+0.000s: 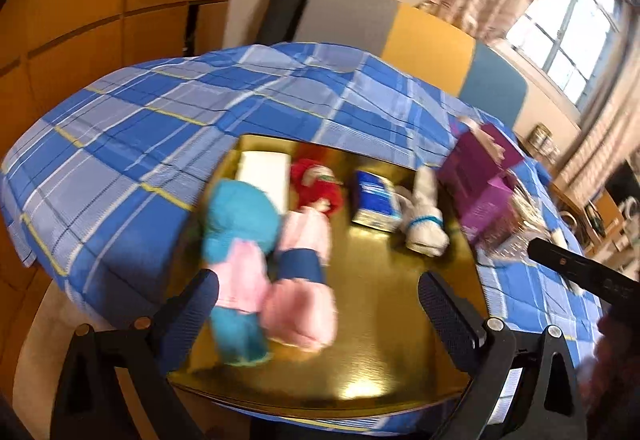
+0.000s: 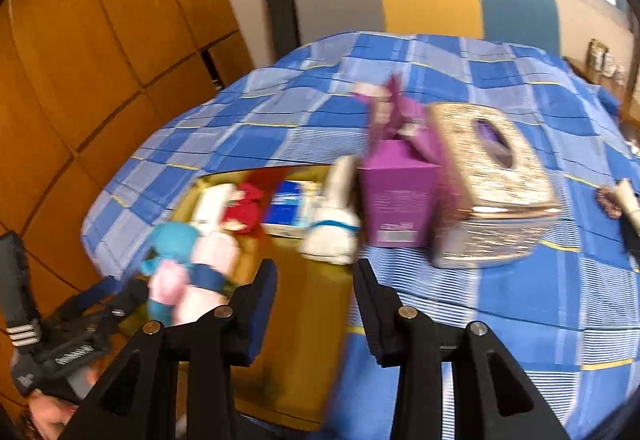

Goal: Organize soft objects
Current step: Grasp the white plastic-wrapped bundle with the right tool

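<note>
While gaping and empty, left claw (image 1: 318,304) above pink-and-teal doll (image 1: 248,240) on gold tray (image 1: 380,340).

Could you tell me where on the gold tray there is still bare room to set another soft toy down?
The gold tray is bare along its near edge and near-right corner, in front of the white plush rabbit and blue tissue pack. Its left and back are crowded: teal-and-pink doll, pink plush with navy band, red plush, white box.
</note>
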A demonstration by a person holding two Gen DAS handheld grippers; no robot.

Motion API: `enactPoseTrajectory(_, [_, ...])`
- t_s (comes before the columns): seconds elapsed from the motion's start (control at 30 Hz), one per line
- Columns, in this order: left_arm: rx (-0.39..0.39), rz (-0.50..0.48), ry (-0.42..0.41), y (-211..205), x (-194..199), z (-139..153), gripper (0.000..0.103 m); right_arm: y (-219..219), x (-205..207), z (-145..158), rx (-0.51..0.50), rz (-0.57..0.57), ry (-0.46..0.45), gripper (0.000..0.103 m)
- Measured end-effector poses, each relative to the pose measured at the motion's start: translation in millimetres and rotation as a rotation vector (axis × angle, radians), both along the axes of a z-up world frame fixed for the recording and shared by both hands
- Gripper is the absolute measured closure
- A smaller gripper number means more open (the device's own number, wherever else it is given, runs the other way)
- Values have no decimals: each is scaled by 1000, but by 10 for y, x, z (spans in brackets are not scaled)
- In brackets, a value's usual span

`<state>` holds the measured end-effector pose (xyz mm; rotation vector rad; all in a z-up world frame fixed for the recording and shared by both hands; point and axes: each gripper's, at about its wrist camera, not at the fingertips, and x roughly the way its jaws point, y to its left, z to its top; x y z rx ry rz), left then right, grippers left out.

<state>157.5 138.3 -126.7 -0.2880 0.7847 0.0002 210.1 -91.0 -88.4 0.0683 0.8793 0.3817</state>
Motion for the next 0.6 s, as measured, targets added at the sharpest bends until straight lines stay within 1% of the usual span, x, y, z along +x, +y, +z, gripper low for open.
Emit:
enactPoseTrajectory(0.17, [22,-104,-10,-392,38,67,2,-526,44,-145,-11,-91,37,63])
enactPoseTrajectory(0.33, [47,-216,-28,-840,61,146,2,-1133,86,-381,-36,-202,107,63])
enactPoseTrajectory(0.4, [60,-273,-35,-1063,62,168,2,-1389,93,-471,-27,-245,132,63])
enactPoseTrajectory(0.5, [64,-342,-22,-1340,79,158,2,-1814,112,-613,-7,-339,166,63])
enactPoseTrajectory(0.6, [71,-400,0,-1586,113,140,2,-2332,129,-756,39,-458,220,62])
